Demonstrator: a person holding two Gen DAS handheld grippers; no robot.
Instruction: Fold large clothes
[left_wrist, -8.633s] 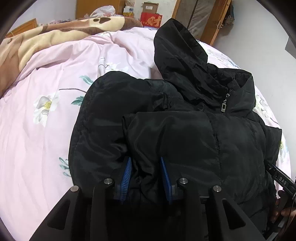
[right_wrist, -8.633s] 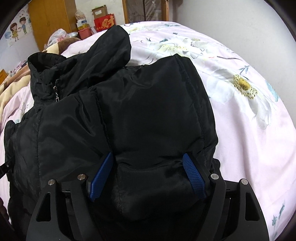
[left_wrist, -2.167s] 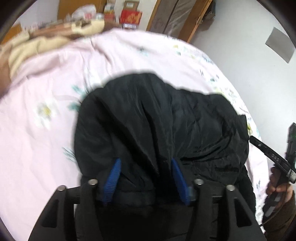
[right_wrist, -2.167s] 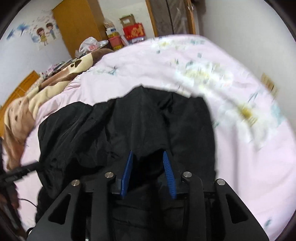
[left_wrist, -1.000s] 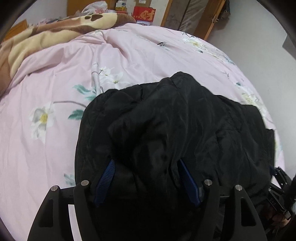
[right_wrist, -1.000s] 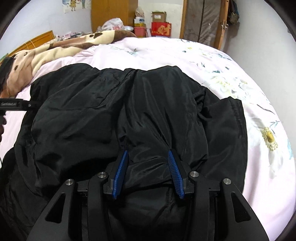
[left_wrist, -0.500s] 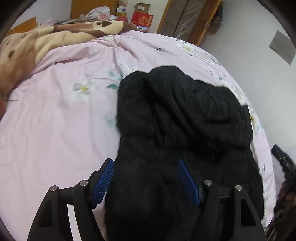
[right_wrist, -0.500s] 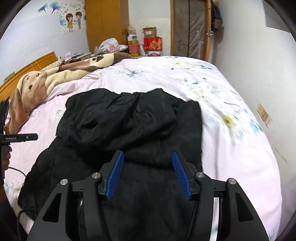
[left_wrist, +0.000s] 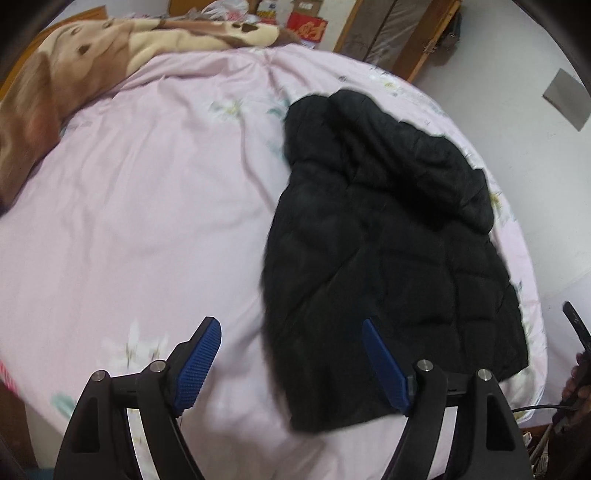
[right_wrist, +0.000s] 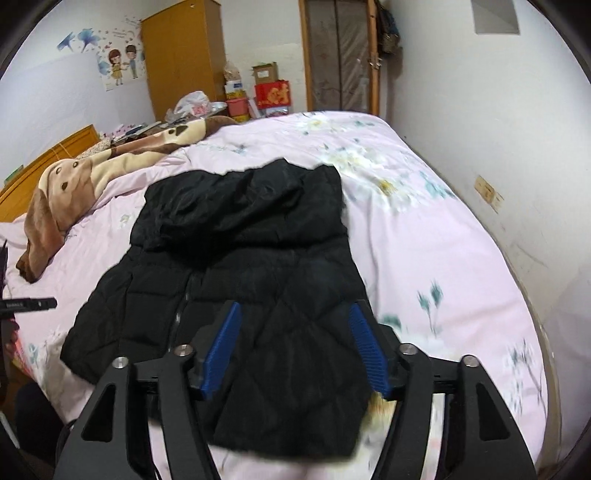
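Folding stage: your black jacket (right_wrist: 251, 266) lay folded on the pink bed (left_wrist: 147, 206).
Tools: left tool (left_wrist: 291, 365) and right tool (right_wrist: 295, 350) gaped, empty.
Tip: regrip hem corners evenly.

Red box (right_wrist: 272, 94) past my bed's far edge: gold characters, too blurred for me to read.
Wall poster (right_wrist: 118, 66): no legible words I can make out.
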